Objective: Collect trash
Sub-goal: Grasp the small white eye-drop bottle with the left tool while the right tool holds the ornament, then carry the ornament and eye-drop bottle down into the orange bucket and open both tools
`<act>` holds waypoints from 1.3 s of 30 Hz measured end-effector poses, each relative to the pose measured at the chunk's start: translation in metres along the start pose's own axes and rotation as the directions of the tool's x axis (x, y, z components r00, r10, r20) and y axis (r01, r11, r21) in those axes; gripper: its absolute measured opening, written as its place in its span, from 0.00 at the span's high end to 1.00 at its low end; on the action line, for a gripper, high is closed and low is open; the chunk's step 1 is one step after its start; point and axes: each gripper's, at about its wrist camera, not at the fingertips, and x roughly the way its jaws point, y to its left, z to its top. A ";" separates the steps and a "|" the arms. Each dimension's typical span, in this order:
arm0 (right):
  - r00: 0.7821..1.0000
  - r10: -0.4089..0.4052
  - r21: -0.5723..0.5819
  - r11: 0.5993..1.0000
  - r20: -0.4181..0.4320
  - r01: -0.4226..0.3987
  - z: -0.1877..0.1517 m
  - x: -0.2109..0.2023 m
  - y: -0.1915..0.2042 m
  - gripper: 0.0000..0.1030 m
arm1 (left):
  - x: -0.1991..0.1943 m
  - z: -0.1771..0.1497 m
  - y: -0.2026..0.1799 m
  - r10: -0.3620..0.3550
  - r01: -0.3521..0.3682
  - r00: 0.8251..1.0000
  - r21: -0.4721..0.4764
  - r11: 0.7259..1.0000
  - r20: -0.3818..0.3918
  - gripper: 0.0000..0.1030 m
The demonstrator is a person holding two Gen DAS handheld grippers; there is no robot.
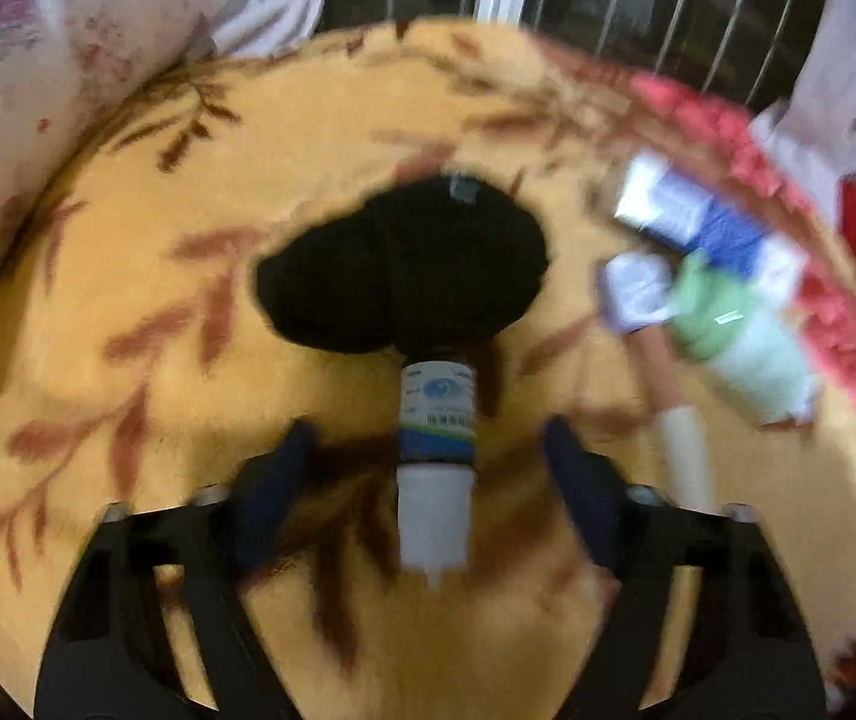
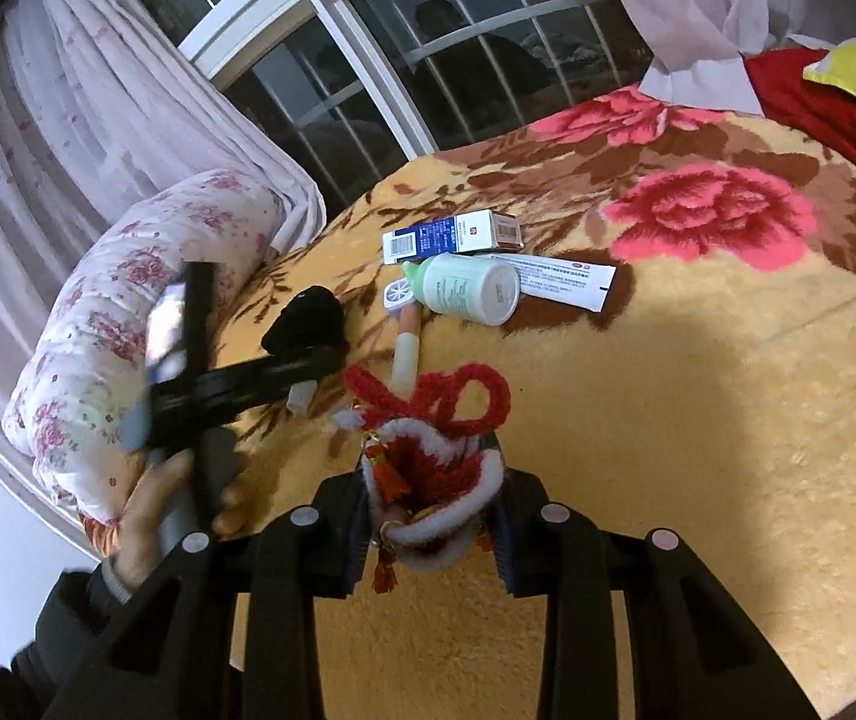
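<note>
The left gripper (image 1: 434, 456) hangs over a yellow plush blanket (image 1: 158, 276) patterned with brown leaves, its two dark blue fingers (image 1: 284, 468) spread wide with a small eye-drop bottle (image 1: 437, 438), white-capped and wrapped in a blue-and-green label, lying on the blanket in the gap between them, touching neither finger; the view is blurred. Just beyond the bottle lies a crumpled black cloth (image 1: 404, 270). To the right, a cluster of litter sits close together: a blue-and-white cardboard box (image 1: 686, 210), a green-and-white plastic bottle on its side (image 1: 740, 336) and a slim pink-and-white tube (image 1: 683, 438). The right gripper (image 2: 434, 528) is clamped on the rim of a red knitted pouch with white trim (image 2: 428, 480), holding its mouth open, with its red cord looped on the blanket. From this side the same litter shows past the pouch, along with a flat white ointment tube (image 2: 566, 282) lying just behind the green bottle. A floral pink-and-white bolster (image 2: 128, 324) lies along the blanket's left edge, below a barred window (image 2: 428, 60).
</note>
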 end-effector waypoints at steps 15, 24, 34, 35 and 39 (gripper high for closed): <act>0.999 -0.017 -0.106 0.994 0.051 0.023 -0.004 -0.018 0.014 0.68 | -0.085 -0.046 -0.007 -0.156 0.141 0.971 0.094 0.986 0.180 0.78; 0.999 0.002 -0.122 0.993 0.038 0.003 -0.024 -0.047 0.023 0.67 | -0.156 -0.112 -0.025 -0.131 0.091 0.960 0.170 0.981 0.247 0.78; 1.000 0.009 -0.207 0.978 0.001 -0.008 -0.076 -0.105 0.040 0.67 | -0.184 -0.202 -0.028 -0.137 0.096 0.974 0.218 0.971 0.182 0.78; 1.000 0.010 -0.212 0.977 -0.010 -0.012 -0.083 -0.109 0.041 0.67 | -0.184 -0.213 -0.027 -0.140 0.100 0.976 0.224 0.969 0.169 0.78; 0.997 0.010 -0.215 0.976 -0.072 -0.026 -0.112 -0.119 0.041 0.67 | -0.183 -0.244 -0.024 -0.151 0.120 0.982 0.239 0.963 0.115 0.78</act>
